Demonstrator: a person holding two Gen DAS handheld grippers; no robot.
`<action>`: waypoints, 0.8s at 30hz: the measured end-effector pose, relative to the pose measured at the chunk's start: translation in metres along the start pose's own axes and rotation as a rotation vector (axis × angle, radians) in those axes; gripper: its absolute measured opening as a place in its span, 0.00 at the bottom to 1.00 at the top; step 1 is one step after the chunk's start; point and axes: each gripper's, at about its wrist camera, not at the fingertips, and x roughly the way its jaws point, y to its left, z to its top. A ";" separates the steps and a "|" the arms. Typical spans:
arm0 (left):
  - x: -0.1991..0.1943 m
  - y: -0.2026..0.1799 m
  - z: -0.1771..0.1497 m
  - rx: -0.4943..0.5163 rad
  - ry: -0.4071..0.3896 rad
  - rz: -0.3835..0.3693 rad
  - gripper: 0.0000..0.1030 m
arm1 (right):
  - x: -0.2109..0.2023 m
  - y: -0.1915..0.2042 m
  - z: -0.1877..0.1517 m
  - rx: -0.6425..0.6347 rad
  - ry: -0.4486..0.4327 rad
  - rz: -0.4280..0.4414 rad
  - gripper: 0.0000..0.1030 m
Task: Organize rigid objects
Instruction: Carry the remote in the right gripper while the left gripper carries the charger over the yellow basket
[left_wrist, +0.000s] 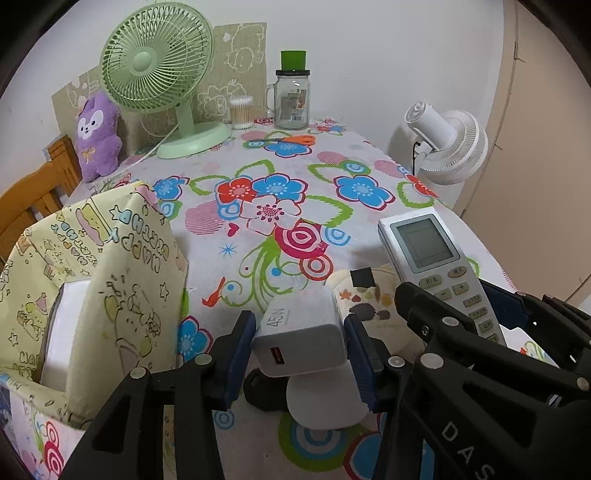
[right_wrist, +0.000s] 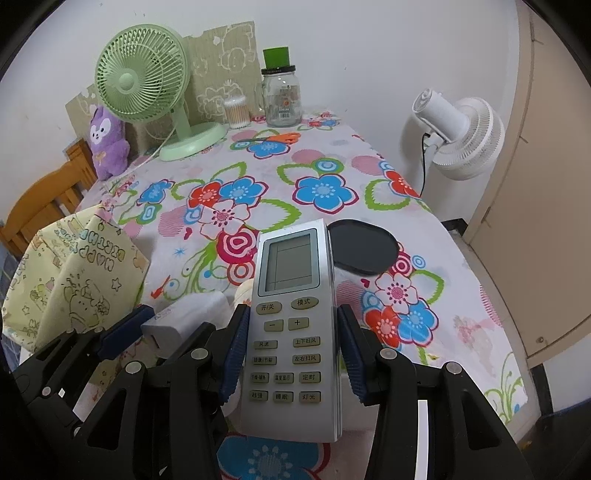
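We hold a white charger (left_wrist: 301, 338) in the left gripper (left_wrist: 300, 345) and a remote (right_wrist: 291, 332) in the right gripper (right_wrist: 291, 354), jaws closed on each, both beside the yellow fabric bin (left_wrist: 110, 266), likely next to drop in.

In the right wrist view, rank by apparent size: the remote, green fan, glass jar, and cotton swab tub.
1. Remote, though nearness to the camera inflates it.
2. Green fan.
3. Glass jar.
4. Cotton swab tub.
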 end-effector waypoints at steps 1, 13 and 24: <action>-0.002 0.000 -0.001 0.001 -0.002 0.000 0.49 | -0.002 0.000 -0.001 0.001 -0.001 -0.001 0.49; -0.019 -0.004 -0.004 0.011 -0.020 0.000 0.48 | -0.021 0.000 -0.007 0.016 -0.024 -0.005 0.49; -0.034 -0.001 -0.004 0.009 -0.028 0.000 0.48 | -0.035 0.005 -0.007 0.017 -0.031 0.004 0.49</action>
